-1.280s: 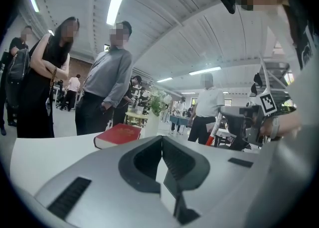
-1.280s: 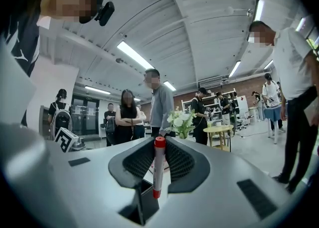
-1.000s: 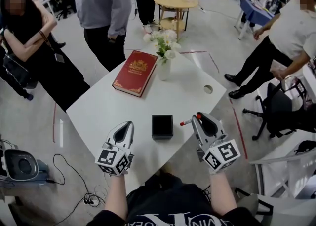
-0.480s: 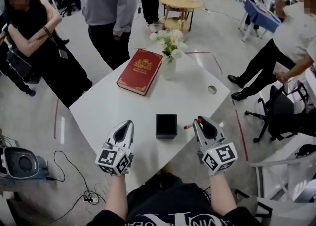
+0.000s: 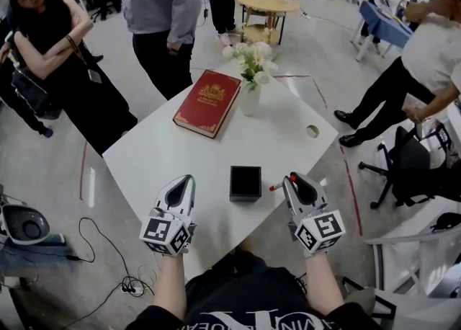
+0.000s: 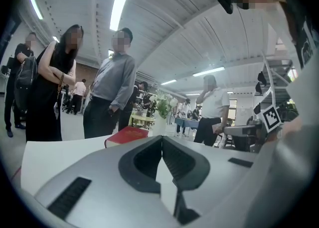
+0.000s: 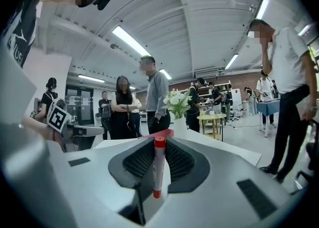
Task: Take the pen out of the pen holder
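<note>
A black square pen holder (image 5: 245,182) stands on the white table (image 5: 166,152) between my two grippers. My right gripper (image 5: 291,176) hovers just right of the holder, shut on a red-and-white pen (image 5: 276,186) whose red end sticks out to the left. In the right gripper view the pen (image 7: 158,167) stands upright, clamped between the jaws of the right gripper (image 7: 159,141). My left gripper (image 5: 189,178) rests to the holder's left, shut with nothing in it. In the left gripper view the left gripper (image 6: 161,140) has its tips touching.
A red book (image 5: 207,101) and a white vase of flowers (image 5: 251,96) sit at the table's far side, and a round hole (image 5: 312,131) is at its right. Several people stand around the table. An office chair (image 5: 407,163) is to the right.
My right gripper has sunk a little toward the table with the pen still in it. The left gripper has stayed where it was.
</note>
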Demonstrator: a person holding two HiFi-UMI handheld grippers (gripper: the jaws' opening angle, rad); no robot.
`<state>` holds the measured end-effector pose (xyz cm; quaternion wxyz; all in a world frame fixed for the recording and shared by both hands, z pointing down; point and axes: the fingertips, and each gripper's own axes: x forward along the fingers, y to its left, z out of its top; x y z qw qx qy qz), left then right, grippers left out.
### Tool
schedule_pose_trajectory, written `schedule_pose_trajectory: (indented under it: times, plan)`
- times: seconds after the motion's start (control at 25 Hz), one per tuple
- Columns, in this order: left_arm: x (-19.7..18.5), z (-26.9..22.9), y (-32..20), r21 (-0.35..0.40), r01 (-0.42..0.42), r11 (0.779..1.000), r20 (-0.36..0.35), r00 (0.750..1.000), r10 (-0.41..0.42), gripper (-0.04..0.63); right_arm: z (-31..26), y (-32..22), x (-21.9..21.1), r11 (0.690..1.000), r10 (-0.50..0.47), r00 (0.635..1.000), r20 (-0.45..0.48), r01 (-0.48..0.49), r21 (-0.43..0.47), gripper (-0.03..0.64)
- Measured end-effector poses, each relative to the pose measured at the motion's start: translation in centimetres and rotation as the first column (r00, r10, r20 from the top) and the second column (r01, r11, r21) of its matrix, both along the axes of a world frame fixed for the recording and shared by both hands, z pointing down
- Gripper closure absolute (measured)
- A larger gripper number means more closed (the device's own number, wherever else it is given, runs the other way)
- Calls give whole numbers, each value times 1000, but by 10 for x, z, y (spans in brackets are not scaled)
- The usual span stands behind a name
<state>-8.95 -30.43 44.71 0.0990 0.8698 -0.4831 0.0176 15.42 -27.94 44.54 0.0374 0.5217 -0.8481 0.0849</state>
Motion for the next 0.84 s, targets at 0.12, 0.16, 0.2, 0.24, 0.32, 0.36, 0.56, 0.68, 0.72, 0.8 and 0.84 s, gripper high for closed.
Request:
schedule_pose_trajectory:
  times: [0.12, 0.16, 0.2, 0.24, 0.32, 0.36, 0.56, 0.68, 0.72, 0.8, 0.84]
  plan:
    - [0, 0, -2, 3, 2, 1000, 0, 1000, -2, 591, 2, 1, 1, 1000, 3, 1000, -1, -3, -4, 538]
    - [0, -1, -3, 4, 3, 1000, 0, 1000, -3, 591, 2, 1, 1, 1000, 4, 1000, -1, -4, -6, 538]
    - [0, -1, -3, 6, 4, 1000, 0, 1000, -4, 591, 3, 1, 2, 1000, 5, 1000, -2, -5, -7, 538]
    - [1, -1, -4, 8, 5, 1000, 1, 1000, -5, 591, 3, 1, 2, 1000, 7, 1000, -2, -7, -9, 538]
    - [1, -1, -4, 11, 6, 1000, 3, 1000, -6, 591, 5, 2, 4, 1000, 11, 1000, -1, -11, -11, 538]
    - [2, -1, -5, 13, 7, 1000, 5, 1000, -7, 591, 6, 2, 5, 1000, 14, 1000, 0, -14, -11, 538]
    - [1, -1, -6, 17, 14, 1000, 15, 1000, -14, 591, 8, 3, 7, 1000, 18, 1000, 4, -18, -15, 538]
    - [2, -1, -7, 18, 15, 1000, 19, 1000, -15, 591, 8, 1, 7, 1000, 18, 1000, 5, -18, -16, 538]
    - [2, -1, -8, 19, 15, 1000, 20, 1000, -15, 591, 9, 1, 8, 1000, 18, 1000, 6, -18, -17, 538]
    - [3, -1, -9, 20, 15, 1000, 21, 1000, -15, 591, 9, 0, 8, 1000, 19, 1000, 6, -19, -17, 538]
    - [3, -1, -9, 21, 14, 1000, 21, 1000, -15, 591, 9, -1, 8, 1000, 19, 1000, 6, -19, -18, 538]
